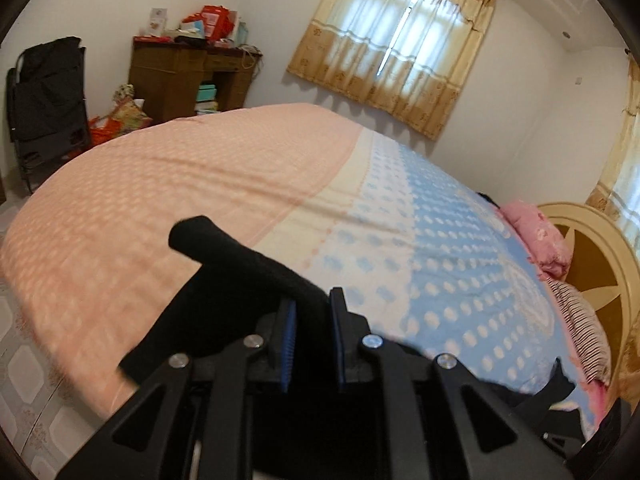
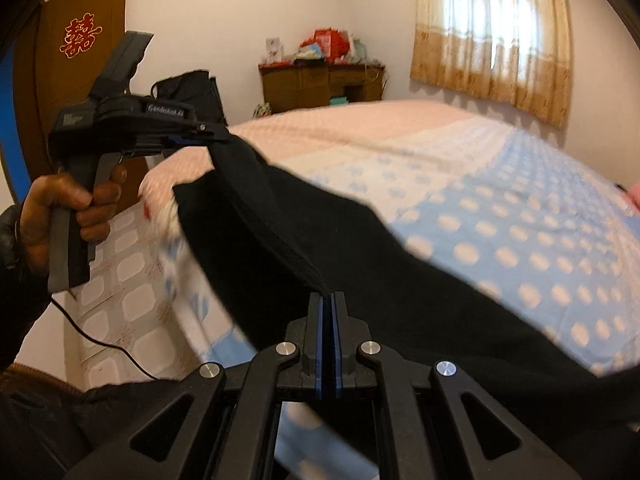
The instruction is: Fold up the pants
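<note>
The black pants point(image 2: 360, 256) hang in the air above the bed, stretched between my two grippers. My right gripper point(image 2: 329, 300) is shut on the waistband edge at the bottom centre of the right wrist view. My left gripper point(image 2: 212, 136), held by a hand at the left of that view, is shut on the other end of the band. In the left wrist view the left gripper point(image 1: 312, 300) clamps a thick black fold of the pants point(image 1: 248, 268), which drapes to the left below the fingers.
A bed point(image 1: 200, 184) with a pink and blue dotted cover fills the middle. Pink pillows point(image 1: 540, 236) and a round headboard point(image 1: 600, 264) lie at the right. A brown desk point(image 1: 188, 76) with clutter and a black chair point(image 1: 48, 96) stand by the far wall. A brown door point(image 2: 80, 60) is at the left.
</note>
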Available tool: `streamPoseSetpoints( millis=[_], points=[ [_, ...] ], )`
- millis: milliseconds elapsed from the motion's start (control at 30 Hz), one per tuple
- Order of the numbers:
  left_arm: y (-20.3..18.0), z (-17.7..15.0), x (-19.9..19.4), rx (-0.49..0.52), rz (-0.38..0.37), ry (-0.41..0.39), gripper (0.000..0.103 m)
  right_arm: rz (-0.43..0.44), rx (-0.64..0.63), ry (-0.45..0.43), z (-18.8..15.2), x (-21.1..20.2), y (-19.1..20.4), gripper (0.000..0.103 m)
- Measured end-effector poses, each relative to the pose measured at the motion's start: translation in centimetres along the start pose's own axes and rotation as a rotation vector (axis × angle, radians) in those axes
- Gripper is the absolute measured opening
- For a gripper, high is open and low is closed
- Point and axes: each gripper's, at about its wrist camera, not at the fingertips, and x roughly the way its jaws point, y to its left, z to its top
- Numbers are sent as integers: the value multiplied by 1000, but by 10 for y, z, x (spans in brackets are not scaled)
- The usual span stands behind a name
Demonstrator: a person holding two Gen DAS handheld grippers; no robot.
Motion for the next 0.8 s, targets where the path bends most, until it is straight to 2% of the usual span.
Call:
streamPoseSetpoints(
  millis=[200, 300, 400, 600, 733, 800],
  points=[
    [24, -37, 15, 1, 108, 80, 17, 14, -13, 71, -23, 18, 6, 4],
    [37, -49, 22, -45, 111, 124, 17, 17, -10, 104, -32, 24, 6, 4],
    [38, -63, 24, -28, 130, 153, 17, 22, -10, 133, -40, 27, 6, 4],
    [36, -73, 13, 60, 177, 147, 25, 26, -10, 171, -47, 35, 6, 4],
    [44, -78, 0, 76, 220, 140, 37, 29, -6, 179, -51, 37, 4, 4],
    [45, -73, -9, 75, 231, 118, 41, 44, -3, 183, -51, 36, 2, 8]
  ],
)
